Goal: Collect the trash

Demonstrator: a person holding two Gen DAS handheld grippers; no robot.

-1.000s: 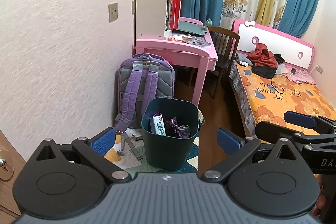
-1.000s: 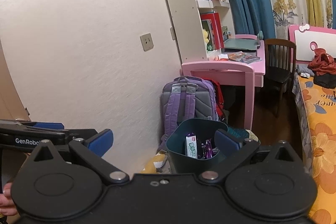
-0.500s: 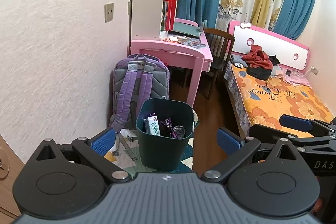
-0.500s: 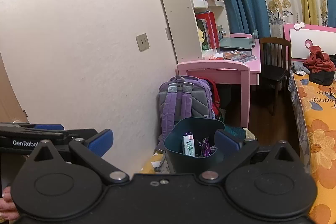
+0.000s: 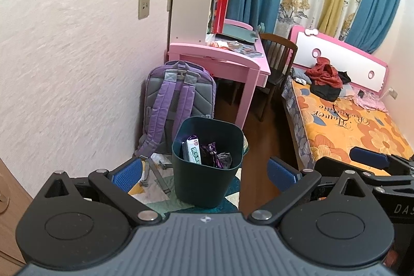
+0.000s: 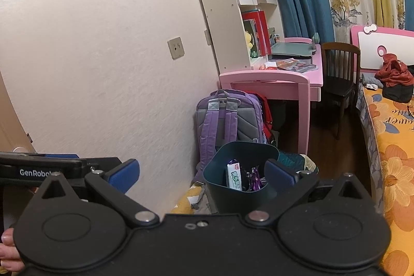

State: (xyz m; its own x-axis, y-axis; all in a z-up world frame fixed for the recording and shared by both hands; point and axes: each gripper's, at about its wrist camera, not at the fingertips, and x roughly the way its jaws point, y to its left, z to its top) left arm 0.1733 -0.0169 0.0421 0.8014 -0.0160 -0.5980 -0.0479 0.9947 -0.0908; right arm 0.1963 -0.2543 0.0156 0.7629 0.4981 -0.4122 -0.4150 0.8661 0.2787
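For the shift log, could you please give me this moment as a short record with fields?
setting: bedroom
bin: dark green plastic waste bin, upright on a patchwork floor mat
bin contents: white-and-green snack box, purple foil wrappers
behind bin: purple and grey backpack beside the pink desk
left gripper: open, empty, facing the bin
right gripper: open, empty
bed: orange floral bedspread, red and black clothes on it
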